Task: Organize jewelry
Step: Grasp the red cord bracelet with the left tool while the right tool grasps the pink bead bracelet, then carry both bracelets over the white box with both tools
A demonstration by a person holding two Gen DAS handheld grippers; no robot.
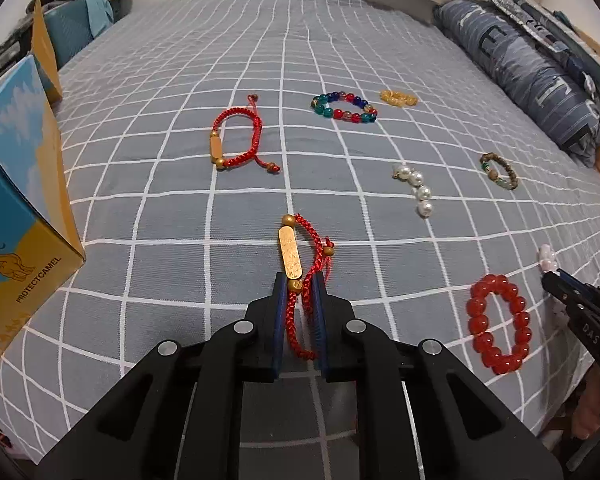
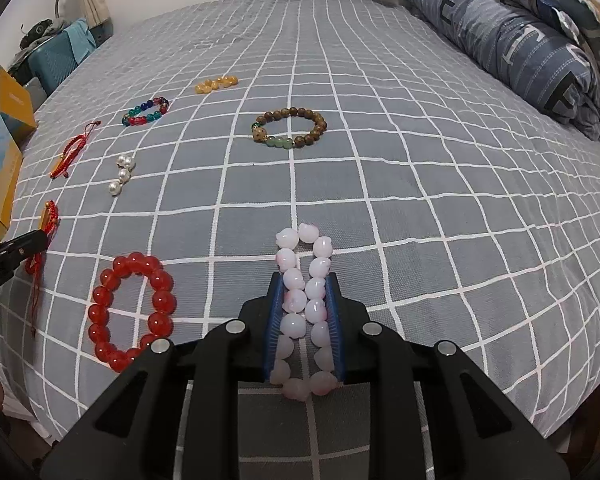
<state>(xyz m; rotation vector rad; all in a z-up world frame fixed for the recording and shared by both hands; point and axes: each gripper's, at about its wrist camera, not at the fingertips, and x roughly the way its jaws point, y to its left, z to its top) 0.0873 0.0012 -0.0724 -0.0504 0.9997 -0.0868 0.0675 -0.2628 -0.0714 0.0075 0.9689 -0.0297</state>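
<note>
Left gripper [image 1: 302, 284]: I read it as clamped on the red cord bracelet [image 1: 300, 264], with the braided cord pinched between the blue pads. Its gold bar runs straight ahead along the finger line, projecting past the fingertips; the far gold bead marks the forward end, and the looped cord trails back between the fingers. The bracelet lies on the checked bedspread [image 1: 180, 200].

Right gripper [image 2: 304, 280]: I read it as clamped on the pink bead bracelet [image 2: 304, 276], squeezed into two parallel bead rows. Its long axis also follows the finger line, one end rounding off ahead of the fingertips, the other showing near the finger roots.

Key relation: both held pieces lie lengthwise in their grippers, so I judge any lift should go straight up to keep them from swinging.

Next outward, the red bead bracelet [image 1: 498, 324] lies flat between the two grippers, nearer the right one. The open box [image 1: 24, 208] stands to the left, closest to the left gripper, and is the likely destination. Farther off lie the pearl strand [image 1: 416, 190] and a second red cord bracelet [image 1: 236, 140].
</note>
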